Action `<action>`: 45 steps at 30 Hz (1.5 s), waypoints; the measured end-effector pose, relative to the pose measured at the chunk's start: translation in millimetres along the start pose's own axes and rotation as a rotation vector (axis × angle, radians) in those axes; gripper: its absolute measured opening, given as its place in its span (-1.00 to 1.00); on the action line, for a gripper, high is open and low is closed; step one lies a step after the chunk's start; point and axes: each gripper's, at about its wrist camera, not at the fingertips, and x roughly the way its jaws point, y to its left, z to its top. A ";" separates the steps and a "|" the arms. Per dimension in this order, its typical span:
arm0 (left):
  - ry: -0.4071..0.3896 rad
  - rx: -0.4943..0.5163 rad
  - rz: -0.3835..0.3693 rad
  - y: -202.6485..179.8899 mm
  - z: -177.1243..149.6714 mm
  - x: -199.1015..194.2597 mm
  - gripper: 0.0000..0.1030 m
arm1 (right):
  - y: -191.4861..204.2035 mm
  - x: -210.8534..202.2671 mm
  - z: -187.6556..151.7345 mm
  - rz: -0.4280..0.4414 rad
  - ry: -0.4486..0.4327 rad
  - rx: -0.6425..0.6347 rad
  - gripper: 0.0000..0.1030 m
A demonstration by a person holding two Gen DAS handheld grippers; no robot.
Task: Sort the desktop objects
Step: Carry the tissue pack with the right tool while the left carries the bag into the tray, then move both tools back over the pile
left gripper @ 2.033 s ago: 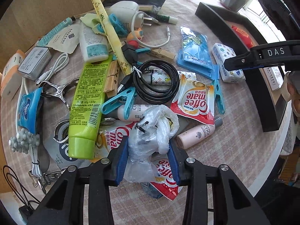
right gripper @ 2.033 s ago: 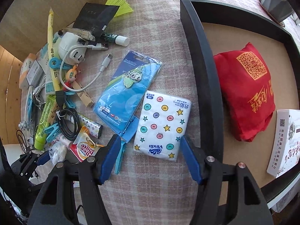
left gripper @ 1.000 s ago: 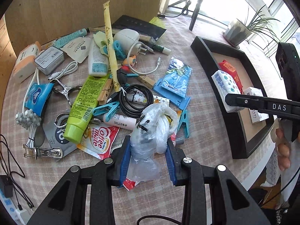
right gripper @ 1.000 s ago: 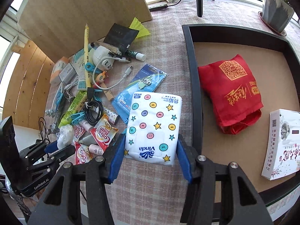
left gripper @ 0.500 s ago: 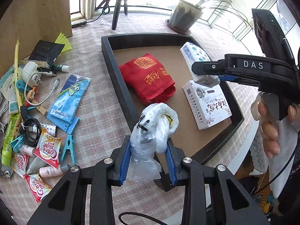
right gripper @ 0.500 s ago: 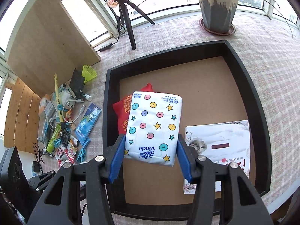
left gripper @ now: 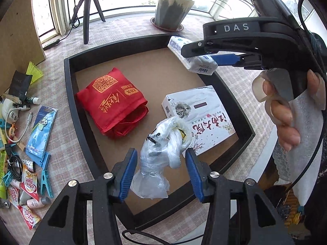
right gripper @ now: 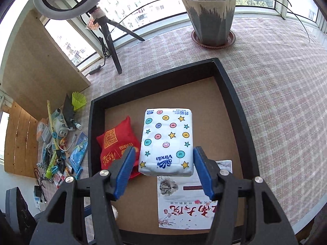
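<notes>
My left gripper hangs over the near part of the black tray. Its jaws are opening, and a crumpled clear plastic bag sits loose between the blue pads with a gap on each side. My right gripper is above the tray's middle, jaws opening too. A white Vinda tissue pack with dots and stars lies between its pads, not pressed by either. The same tissue pack shows at the upper right of the left wrist view.
A red cloth bag and a white printed box lie in the tray. A pile of small items covers the table to the left. A potted plant, a tripod and a wooden board stand behind. A person's hand grips the right tool.
Both grippers swung from the cluttered pile to above the tray. Their jaws have spread, and the plastic bag and the tissue pack are no longer pinched.
</notes>
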 end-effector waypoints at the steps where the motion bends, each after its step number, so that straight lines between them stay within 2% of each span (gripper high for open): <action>1: -0.010 -0.003 0.006 0.8 0.0 -0.9 0.42 | 0.4 -0.3 1.2 0.006 0.001 0.006 0.16; 10: -0.020 -0.091 0.050 35.6 -1.9 -6.0 0.40 | 34.8 10.7 1.7 0.048 0.045 -0.045 0.16; 17: -0.026 -0.169 0.083 75.5 -20.9 -15.2 0.37 | 91.5 22.0 -5.8 0.088 0.084 -0.134 0.16; 32: -0.039 -0.352 0.218 216.0 -78.7 -60.6 0.33 | 228.0 67.2 -50.0 0.159 0.195 -0.291 0.16; 38: -0.062 -0.455 0.259 294.3 -102.0 -86.2 0.22 | 286.1 85.3 -69.8 0.231 0.238 -0.324 0.16; 40: -0.063 -0.494 0.261 319.3 -107.8 -90.7 0.06 | 306.5 92.9 -75.4 0.245 0.246 -0.336 0.11; 41: -0.060 -0.515 0.261 330.3 -110.7 -92.1 0.02 | 317.1 98.3 -77.9 0.252 0.256 -0.341 0.05; 42: -0.055 -0.529 0.261 339.5 -112.8 -92.2 -0.05 | 327.1 104.4 -79.9 0.261 0.272 -0.343 -0.09; 45: -0.036 -0.549 0.240 362.4 -117.2 -87.5 -0.22 | 355.9 129.3 -86.7 0.297 0.346 -0.332 -0.26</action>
